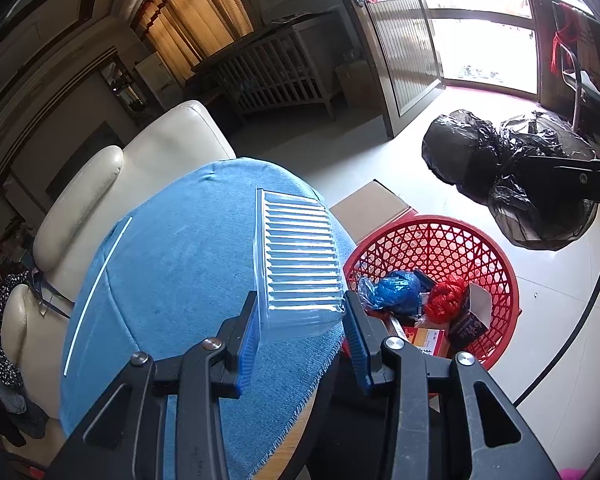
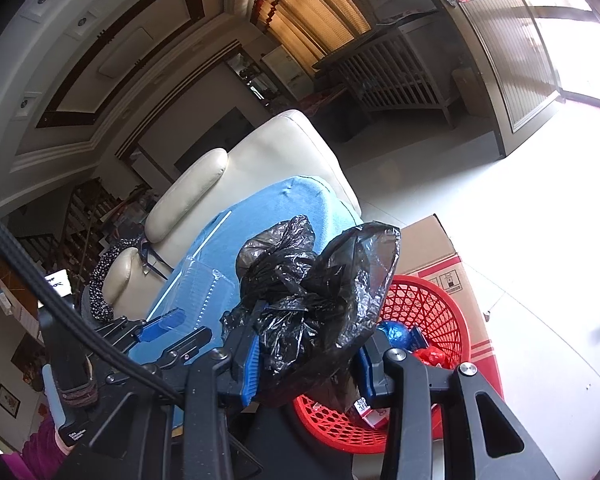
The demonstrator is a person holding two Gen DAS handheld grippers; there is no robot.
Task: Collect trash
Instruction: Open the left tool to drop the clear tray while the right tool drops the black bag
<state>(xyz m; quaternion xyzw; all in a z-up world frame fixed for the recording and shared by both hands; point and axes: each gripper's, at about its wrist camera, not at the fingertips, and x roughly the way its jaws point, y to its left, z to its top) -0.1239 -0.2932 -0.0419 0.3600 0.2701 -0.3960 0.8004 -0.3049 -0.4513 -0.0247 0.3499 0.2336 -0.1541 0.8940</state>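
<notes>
While my left gripper (image 1: pixel 300 320) sits at the near end of the clear ribbed plastic tray (image 1: pixel 298 258), I log the items as follows.

Item one: tray, transparent, ridged, lying on the blue cloth (image 1: pixel 172 272) at the table's right edge. Left jaws spread wide, one pad on each side of the tray's near end; whether the pads touch it yet I cannot tell. Not gripped, as I judge it.

Item two: black plastic bag (image 2: pixel 312 308), crumpled, clamped between my right gripper (image 2: pixel 306 364) pads and held up above the red basket (image 1: pixel 496 264).

Item three: red basket, on the floor just beside the table, already holding blue and red wrappers and small cartons.

Item four: cardboard box (image 1: pixel 370 204), behind the basket.

Step in hand, by my reading: picking up the tray. Next move calls for closing the left jaws gently, since thin plastic may buckle or slip, then lifting it clear of the cloth and carrying it right to the basket or the bag.
</notes>
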